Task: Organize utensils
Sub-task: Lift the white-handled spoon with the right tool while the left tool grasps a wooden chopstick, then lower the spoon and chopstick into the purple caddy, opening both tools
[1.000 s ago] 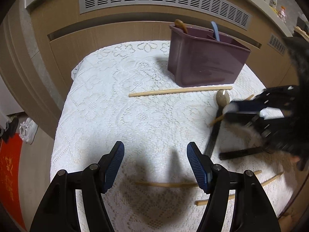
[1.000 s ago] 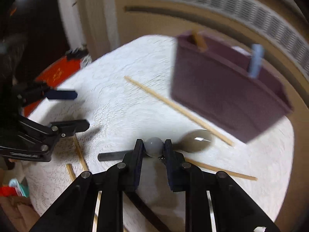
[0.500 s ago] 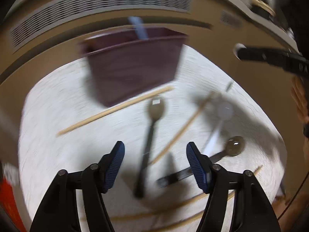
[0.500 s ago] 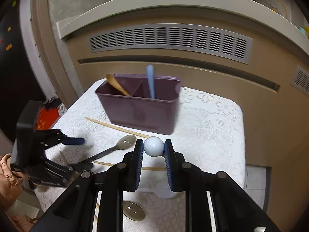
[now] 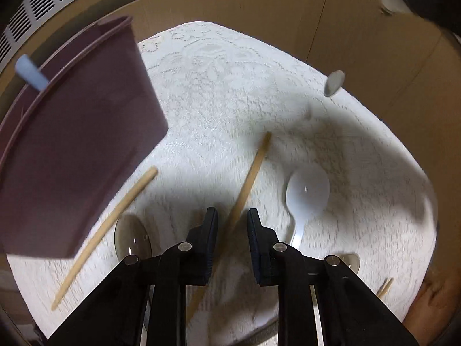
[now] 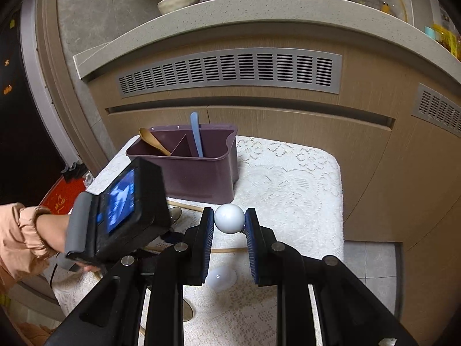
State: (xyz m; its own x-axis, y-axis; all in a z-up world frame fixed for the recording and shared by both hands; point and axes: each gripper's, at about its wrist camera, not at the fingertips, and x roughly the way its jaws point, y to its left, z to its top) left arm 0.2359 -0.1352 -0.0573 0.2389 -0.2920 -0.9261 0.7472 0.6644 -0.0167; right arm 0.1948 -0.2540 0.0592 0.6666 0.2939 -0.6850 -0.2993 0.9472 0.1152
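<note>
Since the earlier frame, the left gripper (image 5: 232,225) has swung across the lace cloth (image 5: 230,92) and now points down over a wooden chopstick (image 5: 250,173) at lower centre of its view, its jaws closing with the stick running up between them; the pads do not look to press it yet. Meanwhile the right gripper (image 6: 229,222) has risen clear of the cloth, and its fingers are clamped on a pale round part of a utensil (image 6: 229,218), held at centre frame in front of the purple caddy (image 6: 198,173). What that round part belongs to I cannot tell.

Inside the caddy, at middle left of the right view, a wooden spoon (image 6: 152,141) leans in one compartment and a blue handle (image 6: 196,134) stands in the next. On the cloth lie a second chopstick (image 5: 115,219) at lower left beside the caddy, a white plastic spoon (image 5: 306,193) just right of the gripped stick, and a translucent spoon bowl (image 5: 132,239) partly hidden by the left fingers.

That chopstick is likely light, stiff and thin, and smooth enough to roll or pivot between flat pads. A hold near its middle should keep it from tipping; the lace may snag a fingertip pressed too low. Plastic spoons look equally light, best pinched on the handle.
</note>
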